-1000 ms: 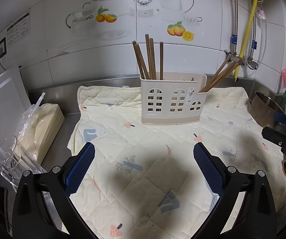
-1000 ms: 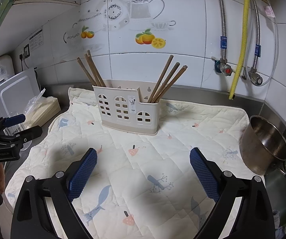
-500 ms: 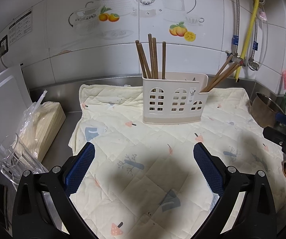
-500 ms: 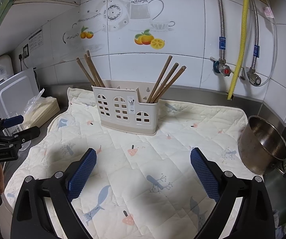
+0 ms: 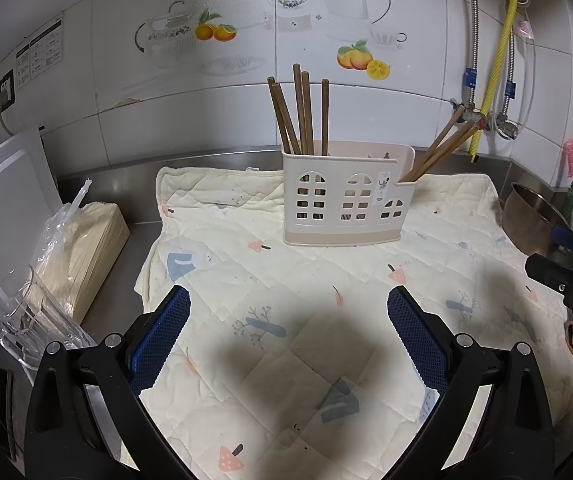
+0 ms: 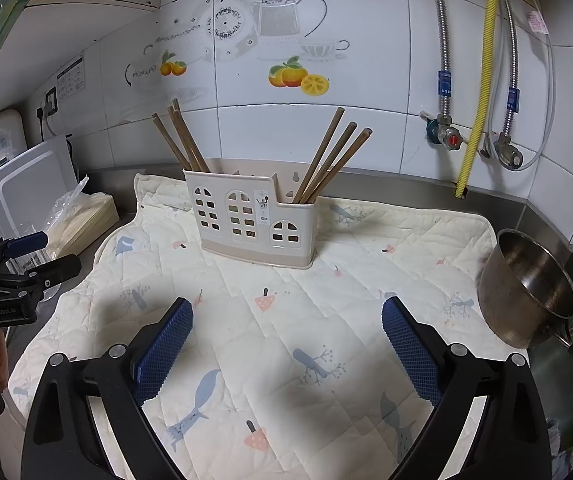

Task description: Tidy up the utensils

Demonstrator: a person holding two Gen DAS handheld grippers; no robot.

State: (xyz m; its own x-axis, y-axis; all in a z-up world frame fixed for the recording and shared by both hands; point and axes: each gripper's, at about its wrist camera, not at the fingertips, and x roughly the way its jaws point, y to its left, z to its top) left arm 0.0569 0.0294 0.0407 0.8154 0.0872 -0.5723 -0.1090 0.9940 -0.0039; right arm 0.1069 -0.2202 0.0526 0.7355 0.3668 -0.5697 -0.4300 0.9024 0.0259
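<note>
Holder nearer, chopsticks upright — jaws apart.

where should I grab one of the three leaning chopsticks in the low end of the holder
Probably the bare upper shaft of the three chopsticks, near the tips, where they fan apart. Come from above with the right gripper, jaws across one stick and angled to its rightward lean. Lower down they bunch inside the holder.

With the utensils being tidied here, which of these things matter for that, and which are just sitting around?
Part of the job:
- beige plastic utensil holder
- four brown wooden chopsticks at one end
- three brown wooden chopsticks at the other

Just lying about:
- steel pot
- clear glass cup
- bagged stack of pale sheets
- quilted cream mat
</note>
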